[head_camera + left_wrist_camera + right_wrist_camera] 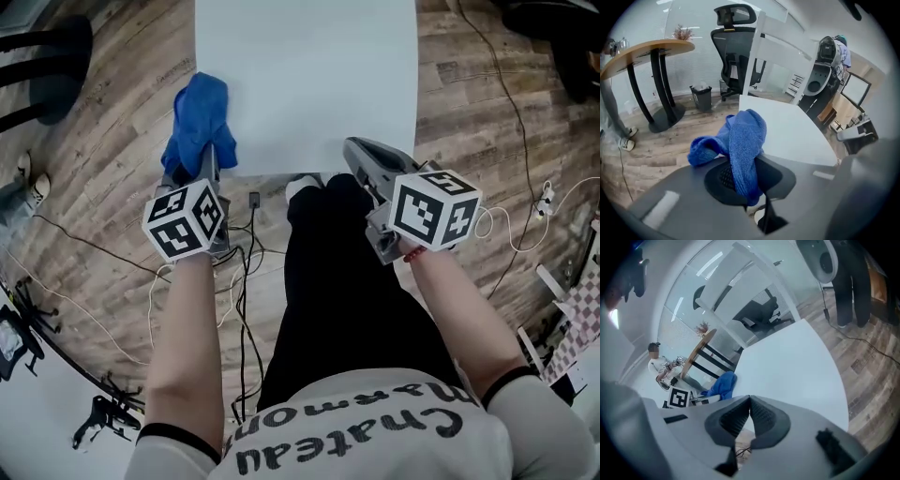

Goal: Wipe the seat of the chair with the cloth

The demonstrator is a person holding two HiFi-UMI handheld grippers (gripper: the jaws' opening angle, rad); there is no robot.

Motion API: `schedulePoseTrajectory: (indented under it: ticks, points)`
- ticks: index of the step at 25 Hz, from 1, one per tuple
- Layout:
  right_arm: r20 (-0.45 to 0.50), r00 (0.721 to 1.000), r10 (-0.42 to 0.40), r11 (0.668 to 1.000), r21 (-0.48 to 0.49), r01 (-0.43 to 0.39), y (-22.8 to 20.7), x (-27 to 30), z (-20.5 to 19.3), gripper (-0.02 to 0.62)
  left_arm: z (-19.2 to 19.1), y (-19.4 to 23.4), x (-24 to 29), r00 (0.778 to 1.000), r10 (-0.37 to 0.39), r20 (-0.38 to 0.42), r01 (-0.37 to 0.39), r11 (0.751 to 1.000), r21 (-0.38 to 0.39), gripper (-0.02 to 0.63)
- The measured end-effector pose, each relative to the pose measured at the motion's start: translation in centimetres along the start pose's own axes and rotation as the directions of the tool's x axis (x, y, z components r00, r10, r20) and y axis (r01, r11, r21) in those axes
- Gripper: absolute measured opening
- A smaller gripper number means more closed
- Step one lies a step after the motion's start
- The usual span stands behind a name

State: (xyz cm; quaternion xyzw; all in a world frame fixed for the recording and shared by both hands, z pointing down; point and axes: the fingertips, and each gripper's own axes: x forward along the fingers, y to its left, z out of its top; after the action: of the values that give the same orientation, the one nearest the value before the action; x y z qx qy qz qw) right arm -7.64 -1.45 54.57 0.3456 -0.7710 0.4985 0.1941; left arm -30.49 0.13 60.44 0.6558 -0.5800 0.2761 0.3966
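A blue cloth (198,122) hangs bunched from my left gripper (202,161), whose jaws are shut on it at the white seat's (309,75) near left corner. In the left gripper view the cloth (740,140) drapes over the jaws, with the seat (792,131) just behind. My right gripper (361,155) is shut with nothing in it, its tip over the seat's near right edge. From the right gripper view the seat (787,371) spreads ahead and the cloth (721,385) shows at the left.
Wooden floor (103,187) surrounds the seat. Cables (246,272) lie on the floor beside my legs. A round wooden table (647,51) and a black office chair (736,51) stand beyond the seat. A person (663,366) sits far off.
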Motion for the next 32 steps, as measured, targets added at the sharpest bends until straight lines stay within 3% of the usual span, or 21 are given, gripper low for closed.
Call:
schedulePoseTrajectory:
  ticks: [5,10,13,22,32]
  points:
    - [-0.030,0.999,-0.039,0.999,-0.028,0.038,0.6,-0.2,-0.6,0.015,0.6,-1.7,2.0,0.999,-0.041,-0.015,0.043,0.992,0.121,0.049]
    - [-0.055,0.996,-0.064,0.998,-0.014,0.063,-1.8,-1.2,-1.4,0.015,0.9,-3.4,2.7,0.997,-0.081,-0.011,0.081,0.994,0.069,0.048]
    - [-0.040,0.997,-0.063,0.998,0.009,0.064,-3.2,-2.2,-1.5,0.015,1.0,-5.4,3.4,0.993,-0.118,-0.018,0.119,0.989,0.085,0.048]
    - [0.039,0.990,-0.138,0.987,0.091,0.134,-10.4,-8.4,-2.1,0.015,0.5,-16.9,5.9,0.978,-0.207,-0.010,0.205,0.960,0.190,0.048]
    - [0.096,0.974,-0.207,0.965,0.184,0.187,-17.1,-15.8,-4.0,0.015,0.0,-27.6,8.0,0.955,-0.295,-0.037,0.295,0.929,0.225,0.048]
